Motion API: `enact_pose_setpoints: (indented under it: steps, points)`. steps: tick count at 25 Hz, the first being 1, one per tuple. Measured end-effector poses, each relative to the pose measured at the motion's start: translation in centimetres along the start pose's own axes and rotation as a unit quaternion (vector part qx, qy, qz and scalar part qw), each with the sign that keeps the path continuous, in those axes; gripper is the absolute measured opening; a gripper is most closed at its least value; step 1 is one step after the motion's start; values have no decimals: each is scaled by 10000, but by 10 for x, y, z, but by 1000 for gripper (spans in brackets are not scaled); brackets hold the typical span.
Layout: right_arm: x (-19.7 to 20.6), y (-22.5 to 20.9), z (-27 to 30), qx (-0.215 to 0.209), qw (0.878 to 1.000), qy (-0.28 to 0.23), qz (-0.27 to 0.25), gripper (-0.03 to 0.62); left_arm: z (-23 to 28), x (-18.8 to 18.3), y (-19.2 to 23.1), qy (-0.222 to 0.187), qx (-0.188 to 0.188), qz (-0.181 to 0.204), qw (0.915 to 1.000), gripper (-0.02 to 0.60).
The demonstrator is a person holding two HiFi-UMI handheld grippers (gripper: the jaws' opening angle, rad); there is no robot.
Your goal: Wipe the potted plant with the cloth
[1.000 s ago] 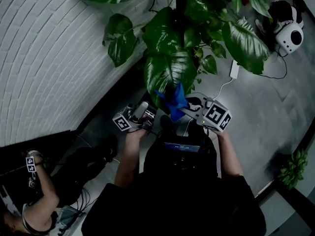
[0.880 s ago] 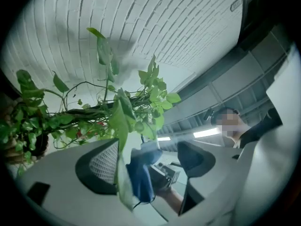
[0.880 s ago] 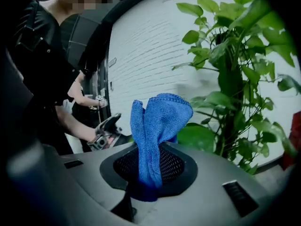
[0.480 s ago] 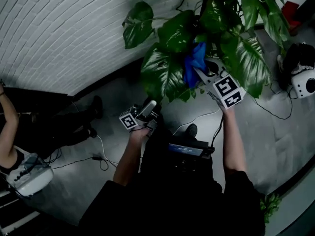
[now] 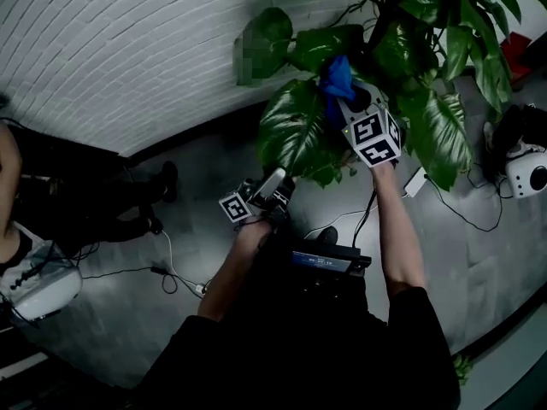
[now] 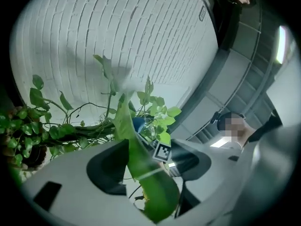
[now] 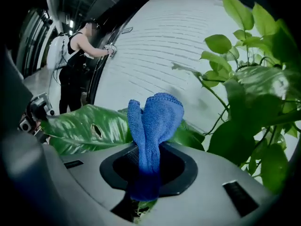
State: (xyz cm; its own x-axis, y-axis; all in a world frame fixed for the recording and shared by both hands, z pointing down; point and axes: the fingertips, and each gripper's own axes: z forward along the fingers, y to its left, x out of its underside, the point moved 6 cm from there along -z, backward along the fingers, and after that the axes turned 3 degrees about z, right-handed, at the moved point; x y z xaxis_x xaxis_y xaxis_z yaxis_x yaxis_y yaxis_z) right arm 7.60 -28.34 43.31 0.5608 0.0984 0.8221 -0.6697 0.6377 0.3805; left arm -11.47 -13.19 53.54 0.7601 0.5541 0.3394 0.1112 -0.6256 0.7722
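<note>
The blue cloth [image 5: 336,82] sits in the upper middle of the head view, bunched up against the dark leaves of the potted plant [image 5: 402,49]. The right gripper [image 5: 345,108] is clamped on it. In the right gripper view a fold of the cloth [image 7: 153,126] stands up from between the jaws, with a broad holed leaf [image 7: 84,128] just behind it. The right arm [image 5: 395,229] reaches straight up the frame into the foliage, marker cube facing the camera.

The left gripper [image 5: 277,182] is lower, near the centre, on a bent arm [image 5: 231,267], and points up-right at a large drooping leaf [image 5: 295,131]. In the left gripper view the left gripper [image 6: 138,154] has that long leaf [image 6: 153,192] running down between its jaws. The jaws have just been closing and stand partly apart, and no pad can be seen pressing the leaf.

A white brick wall [image 5: 111,49] fills the upper left and meets the grey floor [image 5: 197,169] just behind the plant. Open floor lies left of the left gripper, crossed by thin cables [image 5: 171,272]. A white and black device [image 5: 526,173] lies at the right edge, and another person [image 5: 17,186] is at the left edge.

Foliage hides the pot in the head view.
</note>
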Motion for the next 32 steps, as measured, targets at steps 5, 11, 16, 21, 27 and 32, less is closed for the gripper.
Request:
enact_pose_setpoints:
  steps: [5, 11, 16, 21, 27, 32]
  points:
    - [15, 28, 24, -656, 9966, 425, 253, 107, 1, -13, -2, 129, 245, -191, 9994, 302]
    - [29, 70, 6, -1346, 9866, 325, 860, 107, 1, -9, -2, 308, 457, -480, 9973, 302]
    - [33, 105, -16, -1866, 9763, 71, 1090, 107, 2, -4, -3, 221, 516, -614, 9965, 304]
    - [32, 141, -37, -2294, 9674, -51, 1074, 107, 6, -3, -7, 265, 554, -635, 9961, 305]
    - [34, 178, -62, -2691, 9568, -185, 1081, 107, 4, -4, -12, 212, 516, -585, 9967, 307]
    - [41, 197, -82, -3015, 9481, -269, 975, 107, 6, -4, -12, 196, 537, -551, 9968, 307]
